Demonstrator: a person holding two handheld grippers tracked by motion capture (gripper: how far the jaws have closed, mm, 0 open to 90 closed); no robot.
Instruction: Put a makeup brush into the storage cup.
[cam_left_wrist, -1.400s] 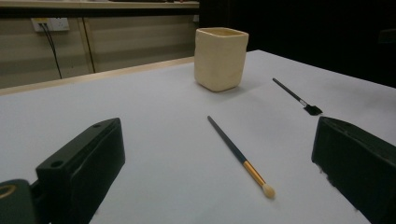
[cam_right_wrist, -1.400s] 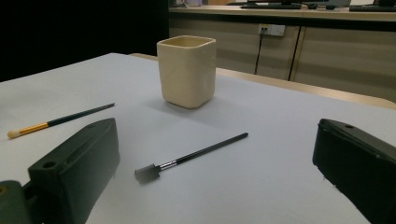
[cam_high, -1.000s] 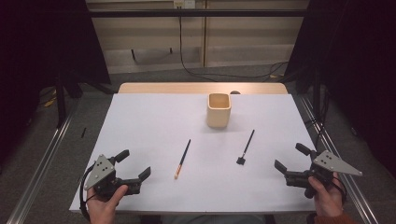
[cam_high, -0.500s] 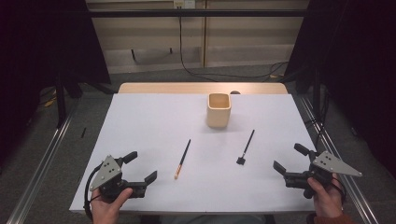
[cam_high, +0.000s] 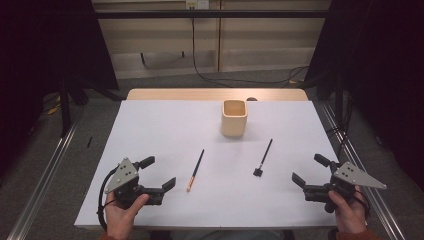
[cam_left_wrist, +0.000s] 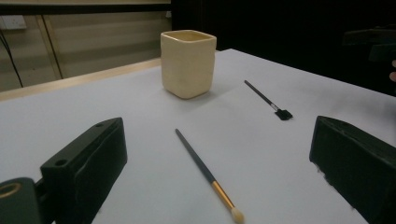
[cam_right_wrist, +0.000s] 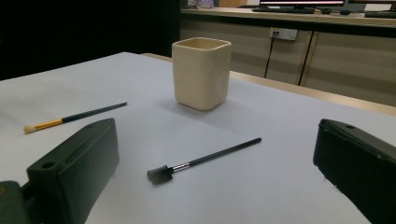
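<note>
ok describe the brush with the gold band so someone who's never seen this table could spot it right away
Start at the cream square cup standing toward the far side of the white table. Nearer the person and a little left of it lies the brush with the gold band, just ahead of the left gripper. Unlike the all-black comb-headed brush to its right, it ends in a pale rounded tip.

Left gripper (cam_high: 156, 174) shifted rightward along the near edge of the table (cam_high: 150, 125) across the earlier frames, closing on the gold-ferruled brush (cam_high: 196, 170). Its forward jaw, first well apart from the brush tip, ended just beside it. The grey plate on top turned with the hand and came to face up and left. Jaws stayed spread wide; in the left gripper view the brush (cam_left_wrist: 205, 173) lay between them. Right gripper (cam_high: 309, 171) edged only slightly, barely a change in place.
</note>
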